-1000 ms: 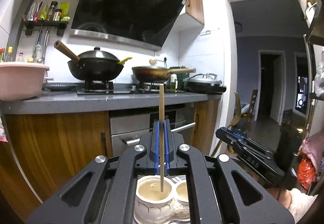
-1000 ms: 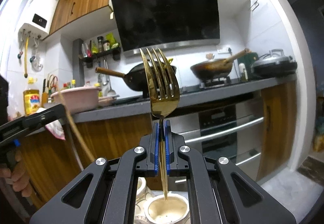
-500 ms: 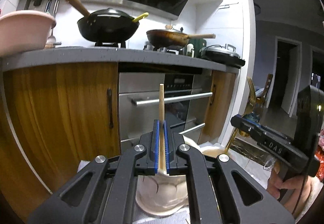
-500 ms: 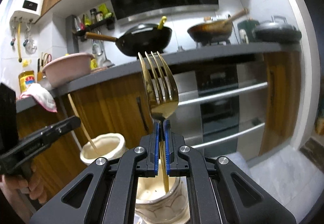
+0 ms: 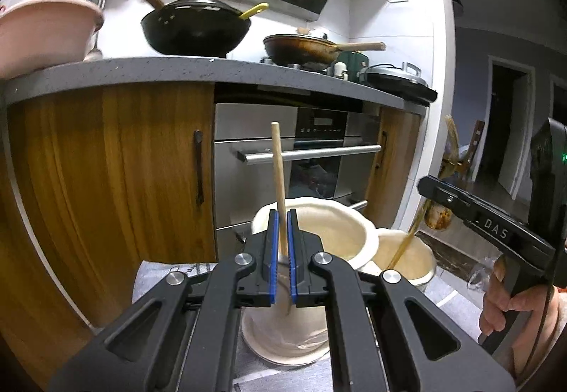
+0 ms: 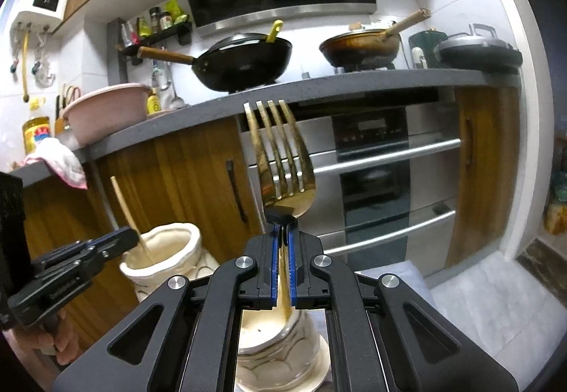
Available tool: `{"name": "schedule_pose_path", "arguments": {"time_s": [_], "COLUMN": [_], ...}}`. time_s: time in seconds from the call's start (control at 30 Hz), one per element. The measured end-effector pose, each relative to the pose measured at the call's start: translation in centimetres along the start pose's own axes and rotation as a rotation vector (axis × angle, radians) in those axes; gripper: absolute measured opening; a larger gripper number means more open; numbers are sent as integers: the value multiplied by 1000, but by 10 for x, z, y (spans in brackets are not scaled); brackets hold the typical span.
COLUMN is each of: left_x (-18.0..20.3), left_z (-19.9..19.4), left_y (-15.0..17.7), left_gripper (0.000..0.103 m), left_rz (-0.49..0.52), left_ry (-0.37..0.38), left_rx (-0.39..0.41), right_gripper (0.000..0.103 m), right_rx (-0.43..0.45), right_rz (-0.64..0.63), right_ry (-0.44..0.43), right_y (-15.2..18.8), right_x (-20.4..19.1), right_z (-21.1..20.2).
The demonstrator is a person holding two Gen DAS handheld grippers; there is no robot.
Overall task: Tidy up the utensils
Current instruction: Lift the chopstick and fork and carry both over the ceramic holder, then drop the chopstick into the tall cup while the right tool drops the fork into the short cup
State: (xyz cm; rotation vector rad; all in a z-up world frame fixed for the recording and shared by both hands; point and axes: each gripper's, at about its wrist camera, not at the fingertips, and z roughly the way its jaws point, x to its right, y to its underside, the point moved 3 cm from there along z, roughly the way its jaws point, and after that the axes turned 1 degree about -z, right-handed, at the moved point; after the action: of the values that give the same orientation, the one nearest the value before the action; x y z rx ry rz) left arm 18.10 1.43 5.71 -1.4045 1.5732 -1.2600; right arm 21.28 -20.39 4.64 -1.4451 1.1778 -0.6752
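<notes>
My left gripper (image 5: 281, 239) is shut on a wooden-handled utensil (image 5: 278, 172) that stands nearly upright. Its lower end reaches down into a cream ceramic jar (image 5: 340, 232). The right wrist view shows that jar (image 6: 166, 250) at the left, with the wooden handle (image 6: 124, 204) and the left gripper (image 6: 129, 238) over its rim. My right gripper (image 6: 282, 239) is shut on a gold fork (image 6: 280, 158), tines up. The fork's handle dips into a second cream jar (image 6: 280, 335) right below. From the left wrist view, that second jar (image 5: 411, 257) sits at the right under the right gripper (image 5: 427, 185).
Both jars stand close together on a grey mat (image 5: 159, 275) in front of wooden cabinets (image 5: 106, 172) and a steel oven (image 6: 375, 158). Above, the counter (image 6: 319, 87) carries two woks and a pink basin (image 6: 106, 108). A white cloth (image 6: 478, 289) lies to the right. A hand (image 5: 514, 303) holds the right gripper.
Both grippers have sunk from above the jars to about rim height. The lower ends of the wooden-handled utensil and of the fork now sit inside the jars. Both grips stay shut.
</notes>
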Motion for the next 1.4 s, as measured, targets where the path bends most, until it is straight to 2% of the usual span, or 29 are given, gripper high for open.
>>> {"name": "schedule_pose_path", "arguments": {"time_s": [0.37,0.4,0.43,0.5,0.6,0.73,0.93,1.07,1.13,1.2,1.4], "left_x": [-7,-8,-9,-10,-11,-12,-13,-12,-11,-11,-3], "left_z": [0,-1,-2,-4,-7,-11,-12,-14,-17,-20,-24], "left_y": [3,4,4,3,2,2,4,4,4,4,7], "left_gripper": [8,13,23,35,41,59,73,84,98,98,98], "left_rz": [-14,-16,-22,-32,-32,-40,-42,-30,-28,-31,3], "left_ry": [-6,-6,-7,-4,-12,-19,-32,-48,-63,-76,-89], "left_rx": [-2,-1,2,11,23,39,49,62,75,100,99], "right_gripper": [9,10,11,18,25,41,62,80,88,94,97], "right_rx": [-33,-37,-43,-53,-47,-33,-41,-47,-54,-66,-77], "right_rz": [30,32,35,38,29,19,7,9,8,6,-8], "right_ry": [21,20,17,10,4,-7,-13,-16,-17,-15,5], "right_y": [3,3,4,5,6,4,6,6,7,8,15], "right_x": [8,8,9,8,6,4,2,4,4,4,2], "right_z": [6,6,7,9,7,3,3,4,5,6,-2]}}
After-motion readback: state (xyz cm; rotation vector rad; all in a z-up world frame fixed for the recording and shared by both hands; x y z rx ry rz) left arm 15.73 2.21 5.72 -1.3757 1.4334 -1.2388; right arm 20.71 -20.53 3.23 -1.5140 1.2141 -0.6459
